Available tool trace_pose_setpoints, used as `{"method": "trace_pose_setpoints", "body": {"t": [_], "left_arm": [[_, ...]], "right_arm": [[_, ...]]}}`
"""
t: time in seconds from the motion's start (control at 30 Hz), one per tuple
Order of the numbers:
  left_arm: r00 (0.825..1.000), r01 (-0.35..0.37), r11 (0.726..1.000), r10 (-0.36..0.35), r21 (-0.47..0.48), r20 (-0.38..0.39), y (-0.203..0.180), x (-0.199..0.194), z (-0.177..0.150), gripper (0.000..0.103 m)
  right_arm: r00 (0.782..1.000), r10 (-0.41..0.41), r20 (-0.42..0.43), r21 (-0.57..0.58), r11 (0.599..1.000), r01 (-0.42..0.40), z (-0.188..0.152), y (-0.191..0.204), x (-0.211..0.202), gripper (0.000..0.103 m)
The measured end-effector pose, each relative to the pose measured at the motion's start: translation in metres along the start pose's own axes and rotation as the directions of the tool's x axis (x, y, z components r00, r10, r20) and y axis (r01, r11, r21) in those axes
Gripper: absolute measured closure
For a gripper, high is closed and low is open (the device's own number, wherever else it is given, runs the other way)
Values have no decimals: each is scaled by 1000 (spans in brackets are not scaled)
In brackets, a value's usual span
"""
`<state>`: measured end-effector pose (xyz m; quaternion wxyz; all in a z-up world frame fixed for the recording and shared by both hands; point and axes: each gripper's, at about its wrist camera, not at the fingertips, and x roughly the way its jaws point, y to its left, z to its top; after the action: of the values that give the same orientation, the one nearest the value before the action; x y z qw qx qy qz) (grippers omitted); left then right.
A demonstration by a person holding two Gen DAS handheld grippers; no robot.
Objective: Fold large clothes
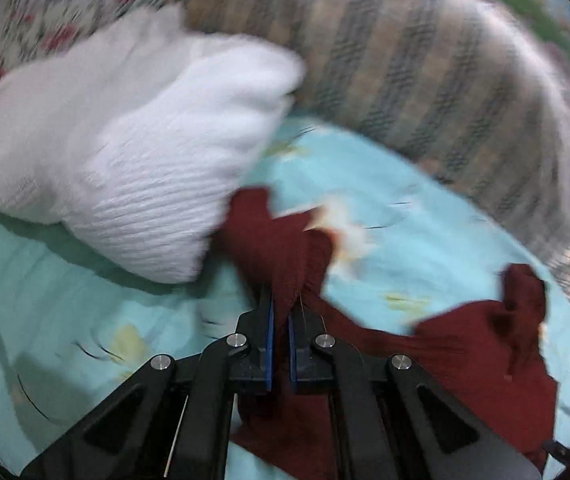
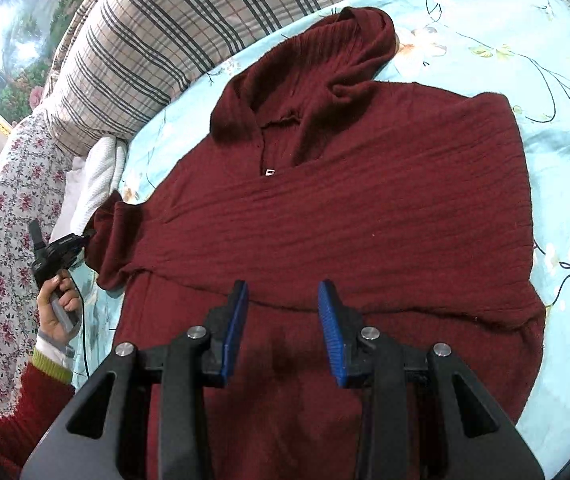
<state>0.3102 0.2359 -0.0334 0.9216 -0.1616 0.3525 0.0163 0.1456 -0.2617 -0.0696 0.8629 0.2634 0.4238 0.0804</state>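
Looks like the sleeve-folding step: the left gripper (image 1: pixel 281 312) is clamped on the sleeve (image 2: pixel 115 240) of the maroon hoodie (image 2: pixel 325 220) spread on the bed (image 2: pixel 565 140), the right gripper (image 2: pixel 283 304) hovers open and empty over it, so next that sleeve probably gets carried across the body.

The whole left wrist view is smeared with blur; the hoodie's (image 2: pixel 325 220) hem runs off the bottom edge.
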Motion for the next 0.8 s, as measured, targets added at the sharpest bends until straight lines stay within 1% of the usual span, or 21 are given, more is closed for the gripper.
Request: {"method": "trace_pose_setpoints", "body": {"t": [0.07,0.1,0.17,0.2,0.27,0.33,0.37,0.43,0.5,0.57,0.63,0.7,0.8], "left_arm": [[998,54,998,-55,32,20,-28,-15,-6,100],[995,93,994,-95,49,24,-45,-21,-10,100],[987,158,984,-160,82,20,-75,-29,-17,100],[978,204,974,-206,99,9,-95,-33,-25,101],[960,280,950,-281,140,-14,-129,-36,-37,101],[936,352,914,-348,203,-58,-175,-37,-57,101],[926,378,896,-370,233,-78,-194,-41,-69,101],[902,432,852,-409,295,-140,-232,-37,-95,101],[881,472,819,-429,326,-198,-258,-29,-116,101],[872,487,794,-417,363,-258,-279,-16,-139,100],[870,484,791,-390,375,-302,-287,2,-153,100],[858,494,789,-373,366,-353,-287,17,-164,100],[846,501,790,-361,354,-392,-282,28,-169,99]], "right_arm": [[1000,11,7,4,1000,-11,-1,1,-4,66],[1000,15,10,5,1000,-15,-1,2,-6,66],[999,23,22,10,1000,-23,-1,2,-12,66],[999,26,29,12,1000,-27,-1,1,-15,66],[998,30,46,21,999,-31,-1,-2,-23,66],[998,37,60,33,999,-39,-1,-6,-29,66],[997,40,66,42,998,-43,-1,-8,-32,66],[996,44,74,58,997,-48,-1,-14,-37,66],[996,48,79,69,996,-54,0,-19,-39,66],[995,56,82,78,995,-62,2,-22,-40,66],[995,66,74,90,993,-73,4,-26,-36,66],[995,83,53,100,991,-88,7,-27,-28,66],[993,112,23,103,988,-113,12,-24,-12,66]]}}
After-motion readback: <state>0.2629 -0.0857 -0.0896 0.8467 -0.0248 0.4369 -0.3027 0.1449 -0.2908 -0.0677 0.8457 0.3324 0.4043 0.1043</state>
